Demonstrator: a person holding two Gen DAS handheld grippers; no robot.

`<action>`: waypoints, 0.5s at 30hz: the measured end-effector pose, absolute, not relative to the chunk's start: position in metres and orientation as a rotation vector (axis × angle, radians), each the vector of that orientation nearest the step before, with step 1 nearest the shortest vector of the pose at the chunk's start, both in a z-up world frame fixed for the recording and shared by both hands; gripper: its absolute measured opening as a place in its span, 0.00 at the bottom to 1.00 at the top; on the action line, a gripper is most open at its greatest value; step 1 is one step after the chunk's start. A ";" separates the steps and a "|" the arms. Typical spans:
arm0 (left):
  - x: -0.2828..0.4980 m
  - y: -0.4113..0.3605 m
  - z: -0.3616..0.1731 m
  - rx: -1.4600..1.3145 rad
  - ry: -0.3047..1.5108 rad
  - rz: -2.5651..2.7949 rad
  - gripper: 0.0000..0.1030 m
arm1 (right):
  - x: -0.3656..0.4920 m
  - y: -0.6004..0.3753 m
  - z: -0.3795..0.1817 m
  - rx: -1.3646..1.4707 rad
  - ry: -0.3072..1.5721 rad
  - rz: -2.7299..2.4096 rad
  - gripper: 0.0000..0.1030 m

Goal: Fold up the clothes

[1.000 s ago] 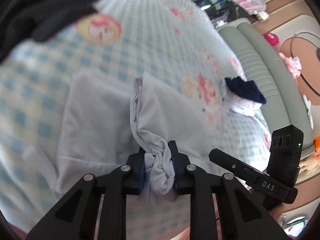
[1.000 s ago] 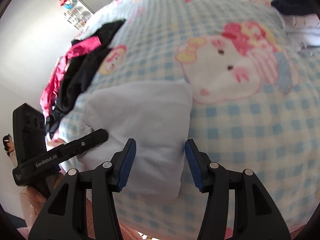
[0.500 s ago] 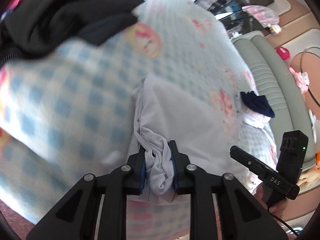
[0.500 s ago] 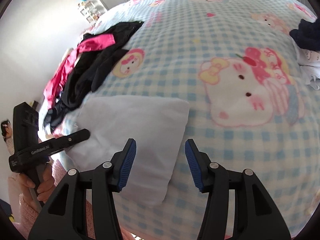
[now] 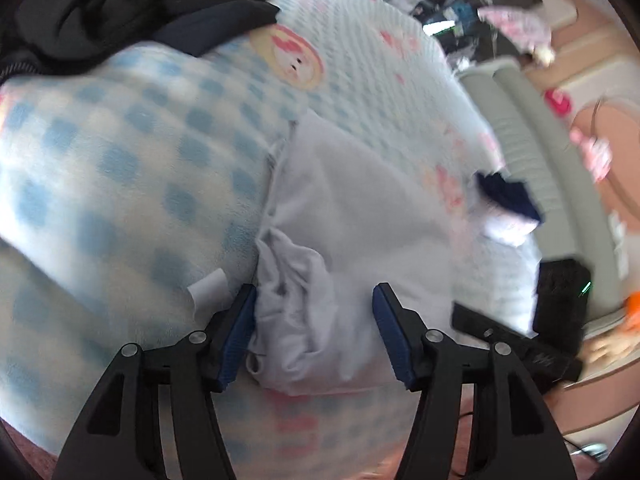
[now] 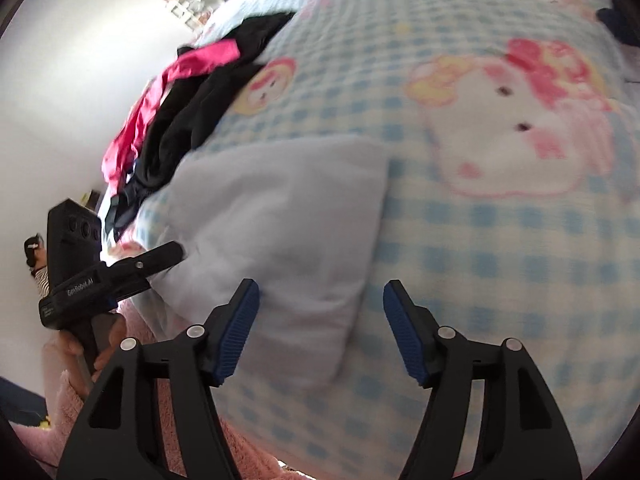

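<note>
L gripper [image 5: 314, 322]: jaws now spread, let go of bunched hem it pinched 0.5 s ago | pale folded garment [image 5: 360, 216] lies mid-frame on checked blanket [image 5: 120, 168], btwn the pads | R gripper [image 6: 320, 322]: released, as before, garment corner at lower centre | dark clothes pile [image 6: 192, 120] upper left

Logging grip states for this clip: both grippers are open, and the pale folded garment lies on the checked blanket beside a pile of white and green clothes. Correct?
Not quite. The clothes pile is black and pink, as the right wrist view shows. The left gripper and right gripper are open, and the pale garment lies on the checked blanket.
</note>
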State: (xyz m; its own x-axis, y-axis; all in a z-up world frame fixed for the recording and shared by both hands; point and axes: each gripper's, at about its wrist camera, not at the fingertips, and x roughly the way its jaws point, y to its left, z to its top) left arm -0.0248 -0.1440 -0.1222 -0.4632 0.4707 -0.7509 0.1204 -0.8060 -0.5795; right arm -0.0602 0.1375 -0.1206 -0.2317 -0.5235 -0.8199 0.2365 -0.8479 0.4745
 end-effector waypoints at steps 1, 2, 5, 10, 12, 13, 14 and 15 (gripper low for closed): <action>-0.026 -0.143 -0.125 -1.503 -0.867 2.366 0.56 | -0.063 0.135 -0.127 1.571 -0.359 -2.108 0.72; -0.028 -0.143 -0.128 -1.515 -0.877 2.367 0.51 | -0.064 0.135 -0.132 1.585 -0.386 -2.099 0.73; -0.027 -0.141 -0.122 -1.493 -0.923 2.347 0.39 | -0.064 0.140 -0.137 1.575 -0.480 -2.057 0.55; -0.022 -0.120 -0.102 -1.454 -0.876 2.321 0.34 | -0.053 0.150 -0.114 1.503 -0.468 -2.096 0.43; -0.020 -0.106 -0.095 -1.416 -0.859 2.297 0.33 | -0.048 0.158 -0.102 1.484 -0.495 -2.133 0.42; -0.019 -0.098 -0.092 -1.398 -0.850 2.285 0.33 | -0.043 0.164 -0.094 1.468 -0.506 -2.150 0.42; -0.018 -0.089 -0.091 -1.391 -0.840 2.270 0.33 | -0.039 0.171 -0.086 1.455 -0.510 -2.165 0.42; -0.017 -0.079 -0.089 -1.384 -0.829 2.254 0.33 | -0.035 0.177 -0.079 1.448 -0.509 -2.182 0.42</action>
State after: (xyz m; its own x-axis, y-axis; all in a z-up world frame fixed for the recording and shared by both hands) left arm -0.0170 -0.0793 -0.0890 -0.4504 0.5826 -0.6766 -0.0050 -0.7594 -0.6506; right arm -0.0346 0.1770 -0.0788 -0.3328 -0.5692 -0.7518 0.1777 -0.8208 0.5428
